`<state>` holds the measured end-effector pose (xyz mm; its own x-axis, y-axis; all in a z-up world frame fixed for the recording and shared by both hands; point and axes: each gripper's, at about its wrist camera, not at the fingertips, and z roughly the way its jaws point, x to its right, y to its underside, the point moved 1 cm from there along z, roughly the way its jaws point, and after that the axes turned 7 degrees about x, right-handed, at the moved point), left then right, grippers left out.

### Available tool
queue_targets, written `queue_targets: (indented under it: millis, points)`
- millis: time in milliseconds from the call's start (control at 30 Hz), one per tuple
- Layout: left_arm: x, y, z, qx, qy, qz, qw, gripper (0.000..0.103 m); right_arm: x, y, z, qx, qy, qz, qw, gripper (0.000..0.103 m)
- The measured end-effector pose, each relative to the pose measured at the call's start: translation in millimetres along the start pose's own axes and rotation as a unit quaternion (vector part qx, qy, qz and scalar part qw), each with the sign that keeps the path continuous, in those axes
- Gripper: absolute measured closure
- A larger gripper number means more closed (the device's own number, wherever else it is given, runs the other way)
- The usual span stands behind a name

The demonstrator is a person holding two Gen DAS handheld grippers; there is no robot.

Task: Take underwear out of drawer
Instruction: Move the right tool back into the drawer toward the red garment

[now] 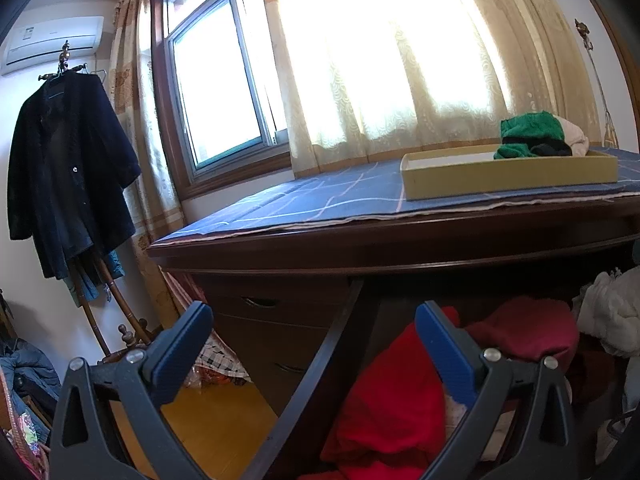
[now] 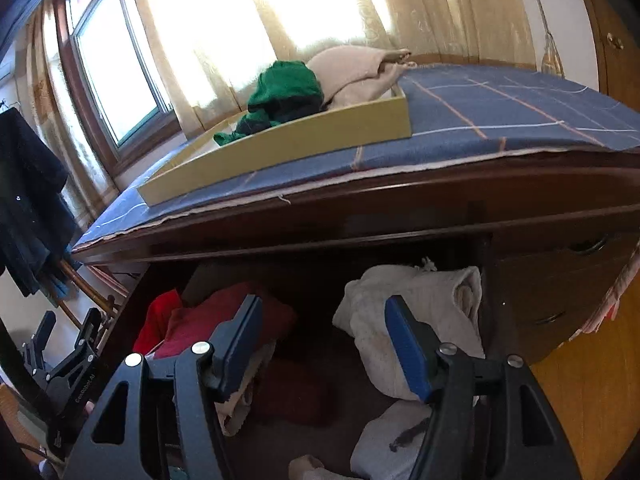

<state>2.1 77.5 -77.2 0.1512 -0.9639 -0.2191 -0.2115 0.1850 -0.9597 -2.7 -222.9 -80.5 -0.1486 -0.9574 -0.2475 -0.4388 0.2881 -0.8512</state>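
Open drawer (image 2: 320, 392): below the counter (image 2: 400, 204), pulled out toward the viewer, full of loose clothing. Contents: red garment (image 2: 224, 320) at left; white underwear (image 2: 416, 308), bunched, at right, under the counter's edge; further pale pieces nearest the viewer.

Counter top: blue checked cloth (image 2: 500, 108); shallow yellow tray (image 2: 288, 148) on it, holding a green garment (image 2: 286, 90) and a beige one (image 2: 352, 70) at its far end.

Right tongs (image 2: 324, 344): released, empty, above the drawer; white underwear just behind the right finger.

Left tongs (image 1: 316, 344): released, empty, astride the drawer's left wall (image 1: 320, 360), red garment behind the right finger.
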Motion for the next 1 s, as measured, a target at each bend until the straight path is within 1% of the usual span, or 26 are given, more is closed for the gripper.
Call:
queue_targets:
  millis: [400, 500, 567, 633, 667, 700, 833, 967, 1000]
  points:
    - [1.1, -0.2, -0.3, 0.001, -0.001, 0.0, 1.0, 0.0, 1.8, 1.3, 7.9, -0.02, -0.002, 0.01, 1.0, 0.037]
    - [1.2, -1.1, -0.4, 0.001, -0.002, 0.001, 1.0, 0.0, 2.7, 1.5, 12.4, -0.034, 0.008, 0.014, 0.999, 0.037]
    - [1.0, -1.9, -0.4, 0.002, -0.003, 0.0, 1.0, 0.0, -0.1, 1.3, 15.0, -0.041, 0.007, 0.012, 0.999, 0.037]
    - [1.4, -2.8, -0.5, 0.001, -0.004, -0.001, 1.0, 0.0, -6.7, 3.1, 19.5, -0.051, -0.005, 0.015, 0.999, 0.037]
    - [1.4, -2.9, -0.3, 0.002, -0.004, 0.0, 1.0, 0.0, -11.1, 4.7, 23.0, -0.06, -0.018, 0.022, 0.998, 0.037]
    - [0.8, -2.7, -0.4, 0.002, -0.003, 0.0, 1.0, 0.0, -17.8, 7.8, 30.1, -0.078, -0.035, 0.032, 0.996, 0.037]
    - [0.5, -3.0, -0.1, 0.002, -0.001, -0.003, 1.0, 0.0, -34.3, 18.0, 54.2, -0.133, -0.076, 0.074, 0.985, 0.037]
    - [-0.1, -3.1, -0.7, 0.004, 0.0, -0.005, 1.0, 0.0, -39.0, 23.7, 72.1, -0.169, -0.088, 0.12, 0.974, 0.037]
    - [-0.6, -2.8, -1.0, 0.005, -0.002, -0.005, 1.0, 0.0, -37.4, 24.7, 76.9, -0.176, -0.093, 0.145, 0.969, 0.037]
